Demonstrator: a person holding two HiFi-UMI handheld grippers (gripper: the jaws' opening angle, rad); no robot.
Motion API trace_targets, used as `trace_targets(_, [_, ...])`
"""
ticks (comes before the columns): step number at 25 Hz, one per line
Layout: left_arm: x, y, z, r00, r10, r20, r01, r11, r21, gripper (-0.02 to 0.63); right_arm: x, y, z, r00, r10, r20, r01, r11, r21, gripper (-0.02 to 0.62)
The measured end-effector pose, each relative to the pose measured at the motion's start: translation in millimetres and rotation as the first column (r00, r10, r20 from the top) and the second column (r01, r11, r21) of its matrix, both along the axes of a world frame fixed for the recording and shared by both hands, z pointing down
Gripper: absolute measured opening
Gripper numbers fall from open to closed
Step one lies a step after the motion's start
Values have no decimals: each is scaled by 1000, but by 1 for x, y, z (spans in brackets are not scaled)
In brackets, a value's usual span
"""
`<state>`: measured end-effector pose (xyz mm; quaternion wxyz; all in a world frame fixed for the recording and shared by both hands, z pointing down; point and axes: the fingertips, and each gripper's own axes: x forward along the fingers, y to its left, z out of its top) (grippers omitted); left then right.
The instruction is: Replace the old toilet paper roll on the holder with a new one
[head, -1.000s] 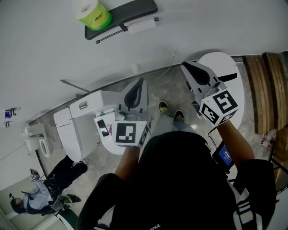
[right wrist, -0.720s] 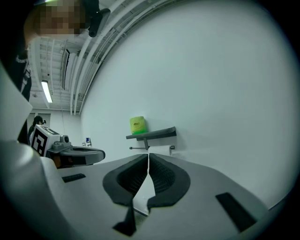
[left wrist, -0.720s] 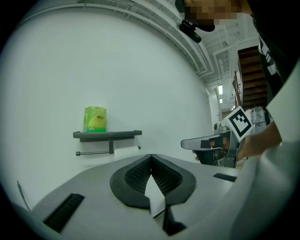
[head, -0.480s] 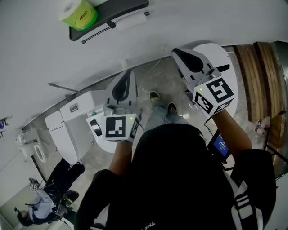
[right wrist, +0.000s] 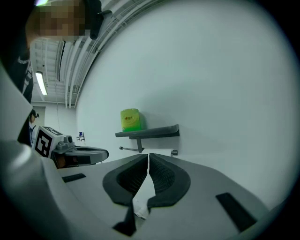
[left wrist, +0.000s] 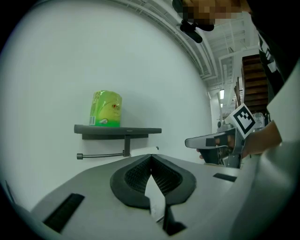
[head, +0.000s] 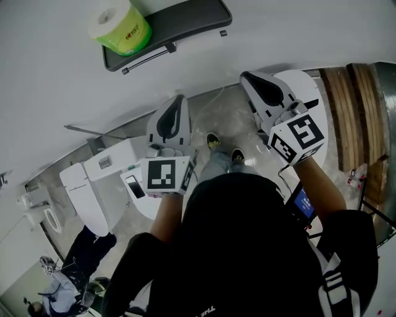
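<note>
Grey left tongs (head: 178,99) and right tongs (head: 249,77) pinched together, empty, nearer the shelf (head: 185,15) than before. Under shelf, old roll (left wrist: 140,150) on holder (left wrist: 101,155), long axis level, along shelf's front edge. On top, new roll (head: 119,26) upright.

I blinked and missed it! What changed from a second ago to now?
The left gripper and right gripper both moved closer to the shelf on the wall. Nothing was grabbed or let go. Their jaws stayed shut and empty, and the green roll stayed on the shelf.
</note>
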<state>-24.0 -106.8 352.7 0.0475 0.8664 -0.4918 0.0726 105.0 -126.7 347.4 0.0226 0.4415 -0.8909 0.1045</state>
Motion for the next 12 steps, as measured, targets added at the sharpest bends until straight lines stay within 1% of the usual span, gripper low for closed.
trace_targets(5, [-16,-27,3,1000,9,-25,-9,1000,-5,21,-13,-25,1,999,20,-42,-20,1000,0,20])
trace_targets(9, [-30,-44,6,999,14,-31,-14,1000,-2,21,-25,-38,7,998,20,-67,-21,1000,-6,20])
trace_targets(12, [-41,-51,8,999,18,-31,-18,1000,-1,22,-28,-44,9,994,37,-102,-36,999,9,20])
